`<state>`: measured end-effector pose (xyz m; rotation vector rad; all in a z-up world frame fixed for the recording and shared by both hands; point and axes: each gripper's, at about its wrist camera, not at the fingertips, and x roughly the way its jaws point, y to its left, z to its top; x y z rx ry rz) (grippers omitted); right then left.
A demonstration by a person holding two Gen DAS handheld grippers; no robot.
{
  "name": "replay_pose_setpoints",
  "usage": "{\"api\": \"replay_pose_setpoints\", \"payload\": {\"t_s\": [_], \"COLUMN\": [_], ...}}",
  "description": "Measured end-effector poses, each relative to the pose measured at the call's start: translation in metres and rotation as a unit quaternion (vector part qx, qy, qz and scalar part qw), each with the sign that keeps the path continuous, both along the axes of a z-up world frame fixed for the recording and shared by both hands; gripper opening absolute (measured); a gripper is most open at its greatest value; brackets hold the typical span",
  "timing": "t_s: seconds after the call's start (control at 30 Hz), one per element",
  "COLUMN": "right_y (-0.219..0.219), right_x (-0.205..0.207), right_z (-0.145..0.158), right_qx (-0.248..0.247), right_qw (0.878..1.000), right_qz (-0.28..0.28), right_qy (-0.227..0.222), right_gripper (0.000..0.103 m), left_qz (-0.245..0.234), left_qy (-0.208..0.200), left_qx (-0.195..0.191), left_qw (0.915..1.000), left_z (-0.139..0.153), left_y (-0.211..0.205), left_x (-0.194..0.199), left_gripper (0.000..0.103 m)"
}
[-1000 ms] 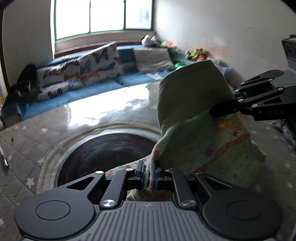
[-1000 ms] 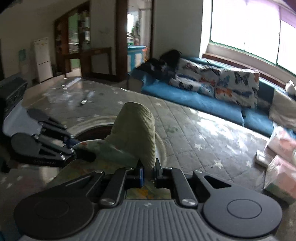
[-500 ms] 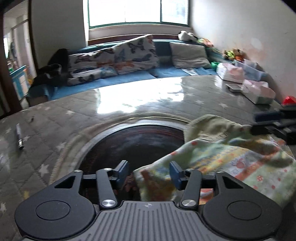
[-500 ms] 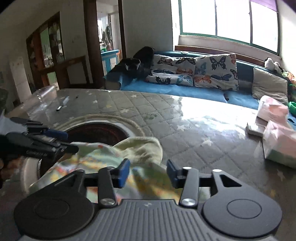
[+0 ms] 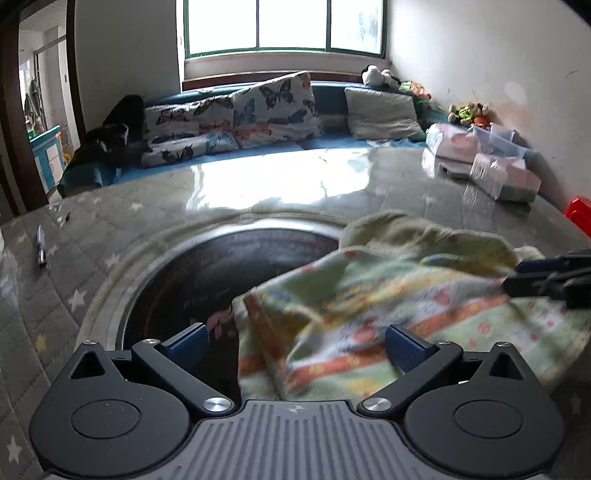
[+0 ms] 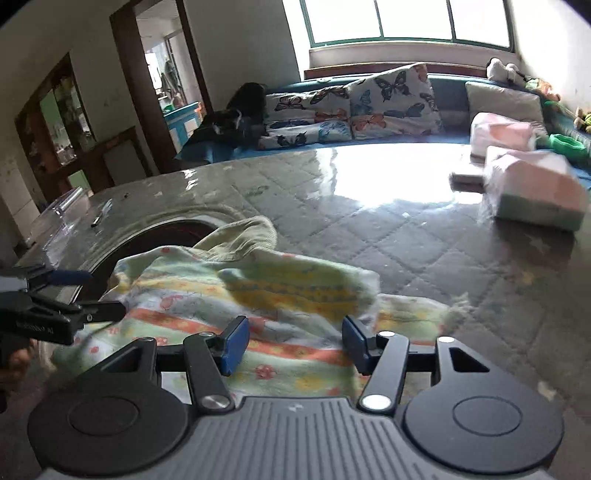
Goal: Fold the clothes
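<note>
Step in hand: release after a fold. Your left gripper (image 5: 295,349) has just been opening and now stands wide; your right gripper (image 6: 291,345) has just opened about halfway. Cloth lies between both jaws, unpinched. Item: printed striped garment (image 6: 236,295), olive lining showing, rumpled on the quilted table (image 6: 388,229), overlapping its round dark inset (image 5: 221,273). Next, probably: regrip an edge and smooth.

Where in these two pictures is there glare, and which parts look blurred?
Left wrist view: the window is overexposed, its glare whitens the tabletop, and the striped garment is motion-blurred. Right wrist view: glare again on the tabletop, and the pink tissue pack is smeared; straight edges bow in both.
</note>
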<state>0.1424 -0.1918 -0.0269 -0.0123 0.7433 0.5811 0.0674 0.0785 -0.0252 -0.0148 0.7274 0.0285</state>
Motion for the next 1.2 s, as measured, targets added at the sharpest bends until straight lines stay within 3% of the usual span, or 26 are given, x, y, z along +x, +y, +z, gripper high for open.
{"api": "replay_pose_setpoints", "payload": {"t_s": [0.17, 0.33, 0.5, 0.6, 0.73, 0.9, 1.2], "right_y": [0.015, 0.054, 0.064, 0.058, 0.054, 0.070, 0.102], "right_x": [-0.001, 0.018, 0.046, 0.049, 0.038, 0.022, -0.001], "right_z": [0.017, 0.011, -0.007, -0.003, 0.009, 0.011, -0.009], "right_qx": [0.013, 0.017, -0.001, -0.003, -0.017, -0.038, -0.087], "right_qw": [0.999, 0.997, 0.999, 0.999, 0.999, 0.996, 0.990], "right_qz": [0.024, 0.072, 0.049, 0.038, 0.039, 0.073, 0.106], "right_qy": [-0.021, -0.007, 0.015, 0.011, -0.017, -0.034, -0.039], "right_gripper": [0.057, 0.056, 0.057, 0.058, 0.075, 0.083, 0.086], "left_qz": [0.017, 0.023, 0.025, 0.029, 0.039, 0.055, 0.079], "left_qy": [0.007, 0.012, 0.019, 0.022, 0.021, 0.021, 0.036], "left_qx": [-0.015, -0.016, -0.017, -0.021, -0.022, -0.028, -0.029], "left_qw": [0.9997, 0.9996, 0.9993, 0.9991, 0.9988, 0.9979, 0.9958], "left_z": [-0.005, -0.006, -0.009, -0.008, -0.003, 0.004, -0.001], "left_y": [0.006, 0.005, 0.006, 0.007, 0.009, 0.007, 0.004], "left_x": [-0.002, -0.002, -0.001, -0.002, 0.001, 0.016, 0.052], "left_gripper": [0.103, 0.103, 0.103, 0.103, 0.103, 0.103, 0.103]}}
